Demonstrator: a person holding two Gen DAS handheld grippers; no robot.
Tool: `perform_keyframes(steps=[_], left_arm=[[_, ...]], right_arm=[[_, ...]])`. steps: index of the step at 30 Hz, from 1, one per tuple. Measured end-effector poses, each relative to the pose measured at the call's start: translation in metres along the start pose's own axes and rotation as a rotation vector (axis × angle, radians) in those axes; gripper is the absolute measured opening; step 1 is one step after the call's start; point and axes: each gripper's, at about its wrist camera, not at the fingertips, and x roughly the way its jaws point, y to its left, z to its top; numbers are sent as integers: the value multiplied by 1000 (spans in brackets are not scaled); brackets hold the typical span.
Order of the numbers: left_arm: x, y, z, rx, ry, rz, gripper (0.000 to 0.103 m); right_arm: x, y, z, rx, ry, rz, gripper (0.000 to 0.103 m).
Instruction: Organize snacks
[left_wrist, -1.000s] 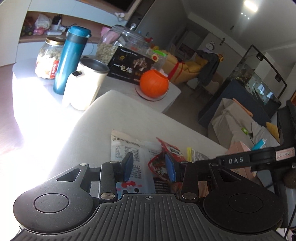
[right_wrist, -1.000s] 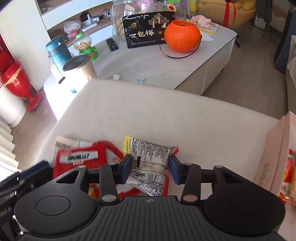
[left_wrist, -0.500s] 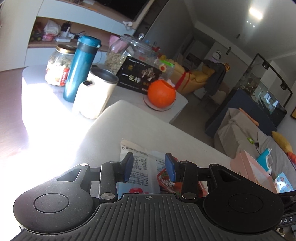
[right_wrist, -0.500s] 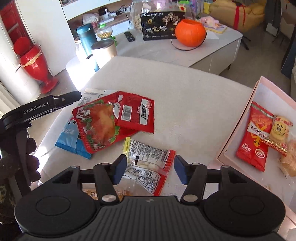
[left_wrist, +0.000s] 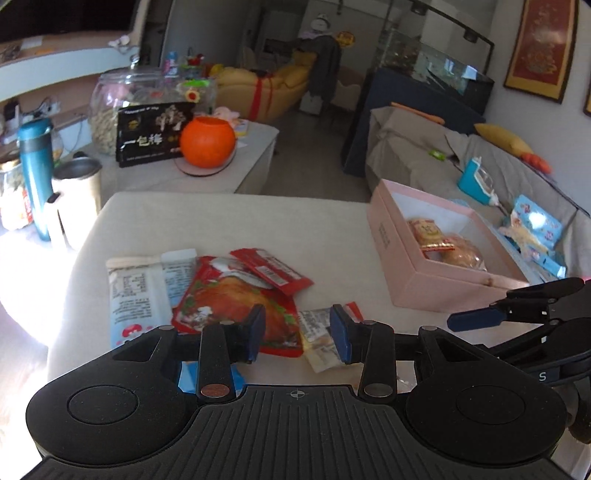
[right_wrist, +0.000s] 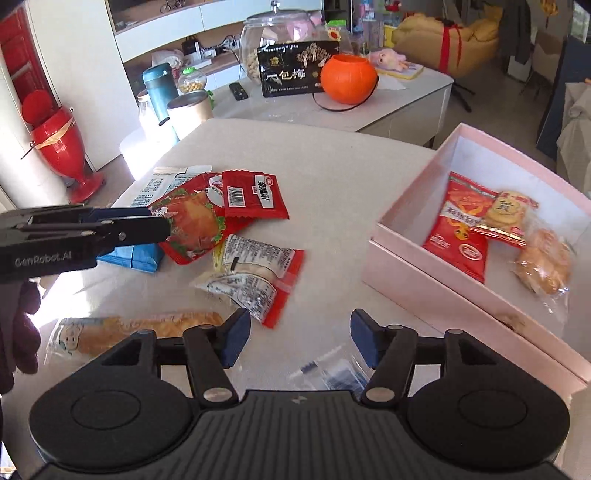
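Snack packets lie in a heap on a beige cushioned surface (right_wrist: 332, 173): a red chicken packet (right_wrist: 192, 221), a small red packet (right_wrist: 251, 195), a clear red-edged packet (right_wrist: 255, 273), a long bread packet (right_wrist: 140, 328) and a white packet (left_wrist: 133, 291). A pink box (right_wrist: 424, 280) on the right holds a red packet (right_wrist: 461, 229) and pastries. My left gripper (left_wrist: 297, 332) is open above the heap. My right gripper (right_wrist: 295, 341) is open and empty, held above the near snacks.
A white coffee table behind carries an orange pumpkin bowl (right_wrist: 347, 79), a black box (right_wrist: 295, 74), a glass jar, a teal flask (right_wrist: 159, 88) and a metal mug (right_wrist: 190, 110). A red vase stands on the floor at left. A clear wrapper (right_wrist: 332, 373) lies near.
Both grippers have risen and pulled back from the heap. The left view has swung right, bringing the pink box into sight. The right jaws have opened wider.
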Motion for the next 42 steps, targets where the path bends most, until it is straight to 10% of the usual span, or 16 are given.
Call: perform_keyframes(steps=[6, 10, 18, 24, 31, 35, 42], left_arm=[[-5, -52, -36, 268, 118, -41, 43], [-3, -60, -58, 429, 157, 89, 47], [5, -23, -35, 349, 128, 262, 51], [-4, 2, 1, 28, 121, -34, 47], [59, 28, 58, -190, 10, 118, 44], [114, 28, 65, -128, 100, 192, 40], [95, -15, 31, -4, 145, 13, 29]], right_arm=[[-20, -17, -49, -57, -51, -66, 61], [-17, -34, -67, -14, -54, -72, 61], [-2, -41, -85, 45, -220, -132, 70], [-3, -45, -87, 68, -231, -117, 70], [-3, -43, -88, 66, -232, -123, 71], [-4, -43, -89, 71, -236, -122, 71], [-6, -49, -89, 106, -249, -91, 71]])
